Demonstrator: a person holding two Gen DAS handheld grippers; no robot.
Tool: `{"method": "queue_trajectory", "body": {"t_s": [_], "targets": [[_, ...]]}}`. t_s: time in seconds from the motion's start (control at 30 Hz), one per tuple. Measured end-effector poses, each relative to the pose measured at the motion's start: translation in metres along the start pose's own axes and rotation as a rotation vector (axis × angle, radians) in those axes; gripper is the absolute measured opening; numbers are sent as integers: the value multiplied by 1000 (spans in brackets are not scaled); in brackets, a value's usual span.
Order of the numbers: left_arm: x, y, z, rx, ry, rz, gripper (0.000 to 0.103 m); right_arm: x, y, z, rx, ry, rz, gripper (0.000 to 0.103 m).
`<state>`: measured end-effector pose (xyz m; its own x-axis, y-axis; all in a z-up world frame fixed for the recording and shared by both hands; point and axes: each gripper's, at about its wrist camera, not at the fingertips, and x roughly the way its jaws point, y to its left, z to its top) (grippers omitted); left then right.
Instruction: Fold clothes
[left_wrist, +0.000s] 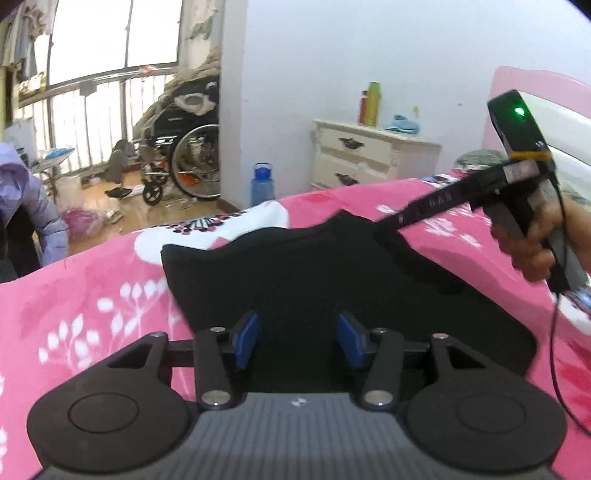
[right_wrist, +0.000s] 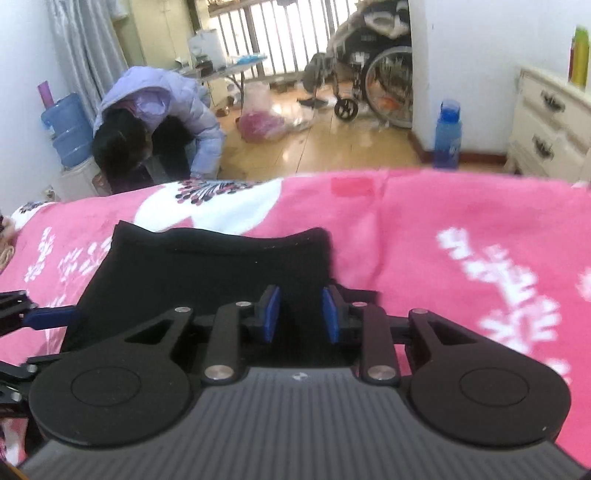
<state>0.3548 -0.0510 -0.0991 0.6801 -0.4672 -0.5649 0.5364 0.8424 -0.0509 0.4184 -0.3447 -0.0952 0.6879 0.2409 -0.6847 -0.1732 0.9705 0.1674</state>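
Observation:
A black garment (left_wrist: 332, 280) lies flat as a folded rectangle on the pink floral bedspread (left_wrist: 92, 295). My left gripper (left_wrist: 299, 339) hovers over its near edge, open, blue pads wide apart with only cloth beneath them. In this view a hand (left_wrist: 535, 240) holds the right gripper (left_wrist: 384, 224), whose tips reach the garment's far right corner. From the right wrist view the garment (right_wrist: 207, 273) spreads to the left. My right gripper (right_wrist: 301, 314) is open over its right edge, with dark cloth showing in the gap. A blue fingertip (right_wrist: 51, 317) of the left gripper pokes in at the left edge.
A person in a lilac puffer jacket (right_wrist: 162, 110) crouches beyond the bed's far edge. On the wooden floor stand a wheelchair (left_wrist: 184, 158), a blue bottle (left_wrist: 263, 184) and a pink bag (right_wrist: 262, 127). A cream dresser (left_wrist: 369, 155) is against the wall and a pink headboard (left_wrist: 535, 85) is at right.

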Motion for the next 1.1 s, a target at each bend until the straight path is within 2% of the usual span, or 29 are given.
{"method": "queue_trajectory", "body": {"t_s": [0.07,0.13,0.2,0.27,0.33,0.4,0.43,0.5,0.57,0.63,0.7,0.77,0.83,0.97,1.03,1.1], "targets": [[21,11,5,-45,29,50,49,12,-12,2,53,11,-18,25],[26,26,13,-130,24,64,48,7,-26,6,157,-13,-5,25],[23,37,23,-215,-14,47,49,-3,-23,11,153,-55,16,27],[27,44,36,-270,-38,31,52,0,-12,16,125,-41,60,27],[47,47,46,-290,10,21,55,15,1,20,95,7,83,27],[69,51,50,-301,69,83,50,33,6,24,83,27,30,24],[75,54,51,-314,71,114,45,38,1,26,117,24,-2,24],[74,62,57,-376,39,149,45,34,-13,30,206,-14,-50,26],[66,70,63,-444,-5,197,53,21,-21,34,230,-62,-102,27],[55,79,66,-501,-31,213,53,4,-25,34,214,-65,-70,27],[42,84,66,-514,-27,214,53,-14,-22,30,174,-37,-36,27],[28,80,65,-476,13,205,53,-37,-13,20,125,1,8,27],[10,65,60,-391,74,171,54,-61,-3,10,78,38,54,27],[-30,5,27,-135,170,69,57,-89,24,-21,5,141,130,27],[-44,-31,5,-17,196,21,57,-89,38,-38,-44,187,135,27],[-53,-60,-18,93,208,-2,57,-85,46,-54,-91,227,97,27]]}}
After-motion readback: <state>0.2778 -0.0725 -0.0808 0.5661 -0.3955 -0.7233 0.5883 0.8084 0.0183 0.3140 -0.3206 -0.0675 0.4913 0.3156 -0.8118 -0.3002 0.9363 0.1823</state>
